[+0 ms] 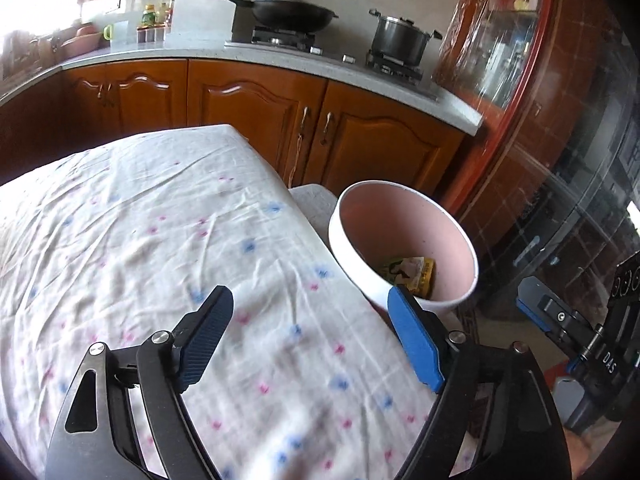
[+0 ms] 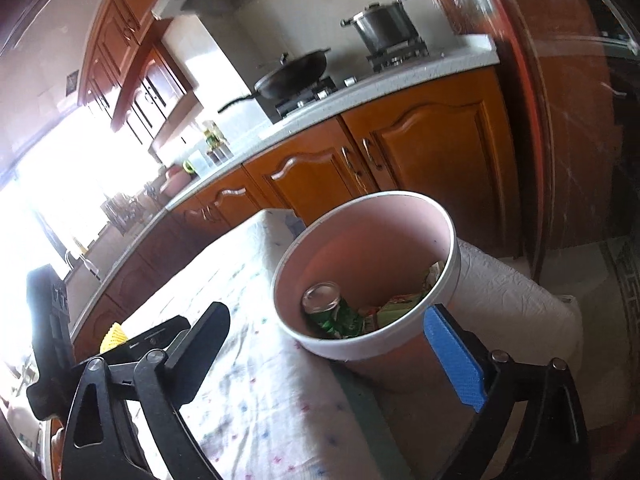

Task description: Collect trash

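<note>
- Round pink-lined waste bin with white rim (image 2: 448,276) stands just beside the table edge, on its right side, mouth open upward.
- Contents: 1 green drink can (image 2: 326,312) lying on its side, plus crumpled green and yellow wrappers (image 1: 408,274).
- Left gripper (image 1: 316,344): released, jaws spread, empty, above the cloth.
- Right gripper (image 2: 340,352): released, jaws spread, empty, at the bin's near rim.
- White floral tablecloth (image 1: 160,232): no trash visible in the left view; 1 small yellow object (image 2: 113,336) shows at the far edge, identity unclear.
- Judgement: collection appears largely complete; the yellow object may remain.
</note>
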The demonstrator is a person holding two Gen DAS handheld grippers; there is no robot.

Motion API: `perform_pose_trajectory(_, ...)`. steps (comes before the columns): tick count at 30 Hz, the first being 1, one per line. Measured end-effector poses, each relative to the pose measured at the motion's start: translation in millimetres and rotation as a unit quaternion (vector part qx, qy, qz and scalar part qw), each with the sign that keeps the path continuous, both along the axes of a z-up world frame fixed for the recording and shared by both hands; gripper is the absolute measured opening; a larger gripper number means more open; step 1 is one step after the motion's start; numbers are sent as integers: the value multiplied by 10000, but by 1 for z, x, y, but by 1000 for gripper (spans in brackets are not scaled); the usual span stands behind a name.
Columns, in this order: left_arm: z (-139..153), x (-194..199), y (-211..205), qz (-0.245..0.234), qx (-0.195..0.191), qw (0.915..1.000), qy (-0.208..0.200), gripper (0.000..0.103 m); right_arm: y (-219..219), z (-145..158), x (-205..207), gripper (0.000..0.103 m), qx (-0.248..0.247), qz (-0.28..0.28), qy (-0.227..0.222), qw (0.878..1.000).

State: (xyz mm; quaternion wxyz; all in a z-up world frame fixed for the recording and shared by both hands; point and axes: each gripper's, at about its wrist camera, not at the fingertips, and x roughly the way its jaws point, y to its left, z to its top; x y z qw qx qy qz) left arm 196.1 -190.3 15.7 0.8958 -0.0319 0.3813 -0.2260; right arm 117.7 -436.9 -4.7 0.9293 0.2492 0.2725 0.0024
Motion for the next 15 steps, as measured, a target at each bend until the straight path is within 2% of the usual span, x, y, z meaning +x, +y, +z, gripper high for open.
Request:
perform_pose_trajectory(9, 0, -40, 38, 233, -154, 9994, -204, 83, 31, 8, -37, 101, -302, -132, -385, 9987)
perform_pose_trajectory(15, 2, -62, 51, 333, -67, 9986, -402, 88, 48, 8, -52, 101, -475, -112, -416, 9979)
